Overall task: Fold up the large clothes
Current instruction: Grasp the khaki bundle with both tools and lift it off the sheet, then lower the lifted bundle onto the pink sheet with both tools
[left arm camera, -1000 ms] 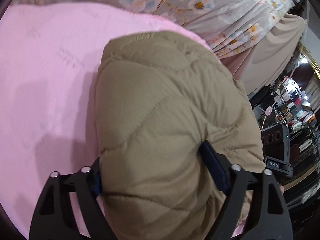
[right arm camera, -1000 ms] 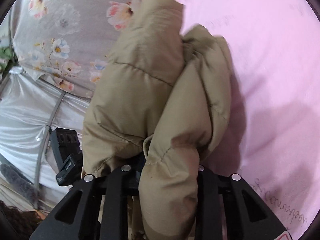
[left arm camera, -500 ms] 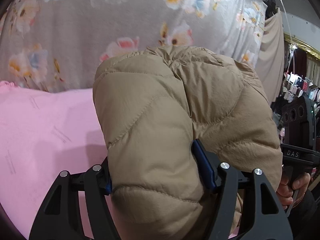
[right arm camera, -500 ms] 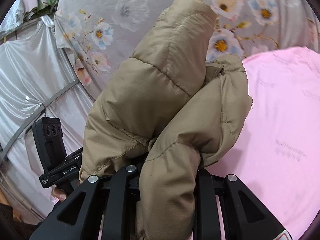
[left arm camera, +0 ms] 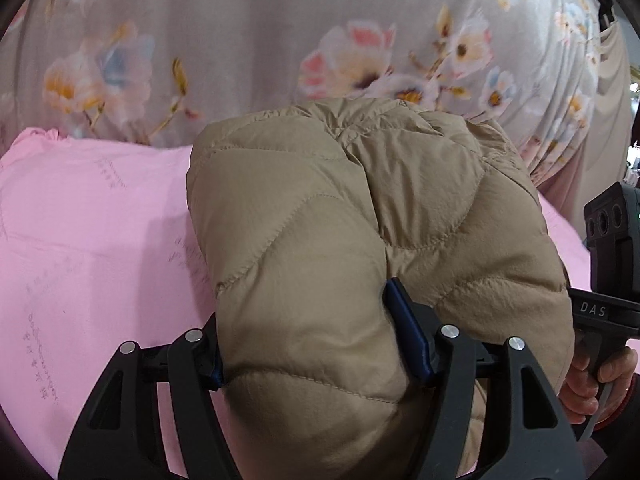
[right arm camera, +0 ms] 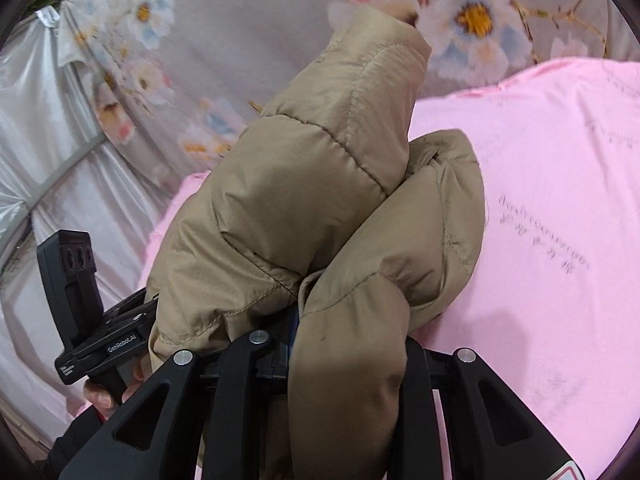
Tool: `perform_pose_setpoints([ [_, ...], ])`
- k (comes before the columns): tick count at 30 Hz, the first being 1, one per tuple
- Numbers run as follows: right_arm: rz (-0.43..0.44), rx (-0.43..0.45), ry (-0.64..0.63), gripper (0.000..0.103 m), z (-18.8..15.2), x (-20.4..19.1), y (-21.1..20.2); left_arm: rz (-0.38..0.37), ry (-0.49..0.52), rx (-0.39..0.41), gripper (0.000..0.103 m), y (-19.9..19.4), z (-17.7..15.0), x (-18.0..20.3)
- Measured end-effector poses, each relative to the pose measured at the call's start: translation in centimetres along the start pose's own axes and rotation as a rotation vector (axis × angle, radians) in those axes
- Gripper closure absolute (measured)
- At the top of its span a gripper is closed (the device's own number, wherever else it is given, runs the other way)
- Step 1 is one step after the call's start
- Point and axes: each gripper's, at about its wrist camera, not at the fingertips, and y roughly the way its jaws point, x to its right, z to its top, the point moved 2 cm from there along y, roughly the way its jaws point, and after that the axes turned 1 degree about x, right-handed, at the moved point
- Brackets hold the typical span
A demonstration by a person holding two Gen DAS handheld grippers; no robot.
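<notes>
A tan quilted puffer jacket point(left arm camera: 360, 220) is bunched up and held off the pink sheet point(left arm camera: 80, 240). My left gripper point(left arm camera: 310, 344) is shut on a thick padded fold of it, and blue pads press into both sides. In the right wrist view the jacket point(right arm camera: 304, 200) rises as a rolled bundle. My right gripper point(right arm camera: 348, 344) clamps a narrower fold, its jaws easing open a little with the fabric still pinched between them. The fingertips of both grippers are buried in the padding.
The pink sheet point(right arm camera: 560, 200) spreads under and beside the jacket. A grey floral curtain point(left arm camera: 240, 40) hangs close behind. A hand point(left arm camera: 592, 380) grips the other tool's black housing point(left arm camera: 612, 240) at the right edge. Silvery drapes point(right arm camera: 40, 140) hang at the left.
Both grippers have carried the jacket across the sheet toward the floral curtain, which now fills the upper views. The right wrist has rolled. Both grips still hold.
</notes>
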Motion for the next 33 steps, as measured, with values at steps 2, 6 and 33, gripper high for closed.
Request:
perform_pose_setpoints([
  [2, 0.003, -0.01, 0.03, 0.075, -0.3, 1.0, 0.8, -0.012, -0.032, 0.01, 0.036, 0.4, -0.7, -1.4],
  [6, -0.023, -0.032, 0.072, 0.063, -0.8, 2.3, 0.8, -0.028, -0.114, 0.007, 0.027, 0.3, -1.4, -3.2],
  [33, -0.4, 0.088, -0.256, 0.08, 10.7, -7.9, 3.7, 0.505, -0.095, -0.055, 0.048, 3.2, 11.5, 1.6],
])
